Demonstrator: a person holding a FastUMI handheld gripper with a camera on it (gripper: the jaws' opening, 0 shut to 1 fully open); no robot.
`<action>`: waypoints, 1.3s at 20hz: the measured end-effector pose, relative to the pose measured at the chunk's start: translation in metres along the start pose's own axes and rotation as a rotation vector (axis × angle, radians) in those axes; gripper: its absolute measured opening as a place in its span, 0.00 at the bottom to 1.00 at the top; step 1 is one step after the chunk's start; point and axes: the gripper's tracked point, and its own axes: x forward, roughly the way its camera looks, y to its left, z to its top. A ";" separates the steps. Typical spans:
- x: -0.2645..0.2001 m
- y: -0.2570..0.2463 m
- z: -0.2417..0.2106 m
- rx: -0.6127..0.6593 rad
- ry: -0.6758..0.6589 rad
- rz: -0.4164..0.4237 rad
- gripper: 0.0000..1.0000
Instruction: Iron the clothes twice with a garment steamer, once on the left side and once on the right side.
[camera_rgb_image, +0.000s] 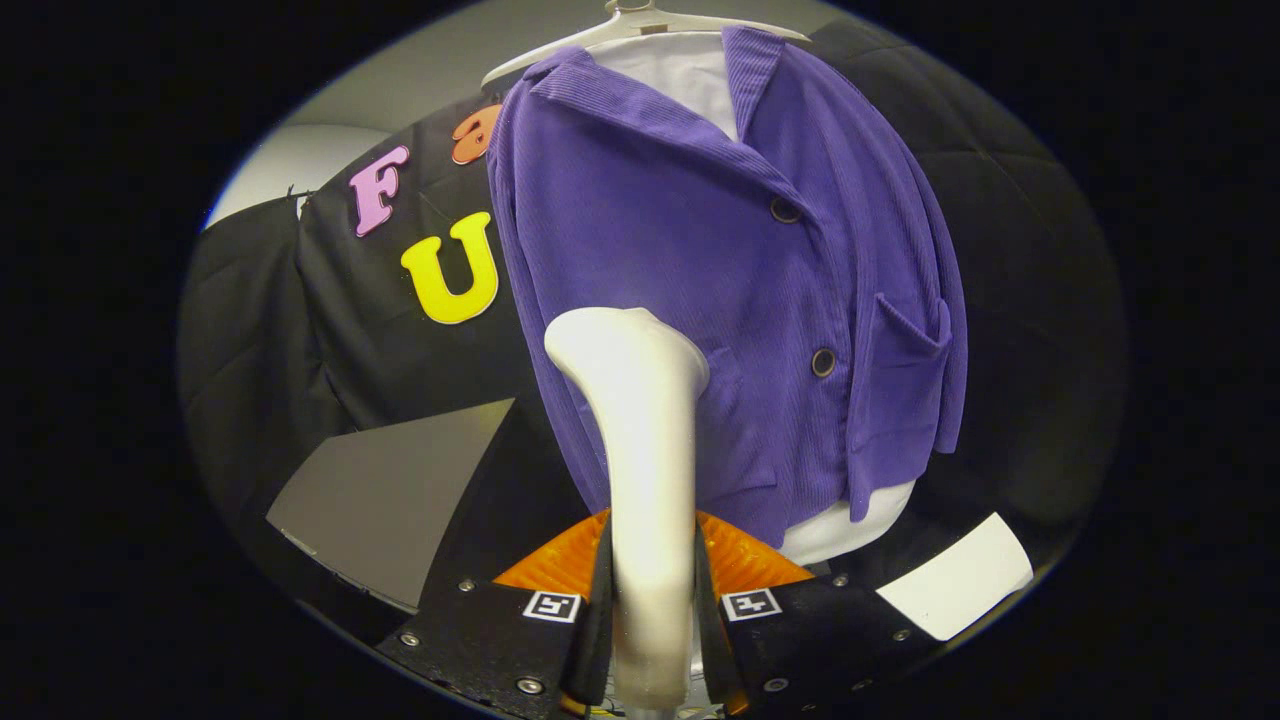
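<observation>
A purple corduroy jacket (700, 260) with dark buttons hangs over a white shirt (690, 75) on a pale hanger (640, 25), in front of the black cloth wall. My gripper (652, 590) is shut on the handle of a cream garment steamer (640, 440), which stands upright between the fingers. The steamer's head rests against the lower left front of the jacket, left of the button line. A patch pocket (905, 390) sits on the jacket's right side, beyond the steamer. The white shirt's hem (850, 525) peeks out below the jacket.
A grey panel (400, 500) lies to the left of the fingers, low against the black cloth. A white sheet (960, 580) lies to the right of the fingers. A pale wall (310, 160) shows above the cloth at the left.
</observation>
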 end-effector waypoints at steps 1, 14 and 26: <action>0.000 -0.002 -0.008 0.003 0.002 -0.003 0.37; 0.018 -0.050 -0.140 0.076 0.199 -0.116 0.37; -0.126 -0.025 -0.039 0.048 -0.019 -0.013 0.37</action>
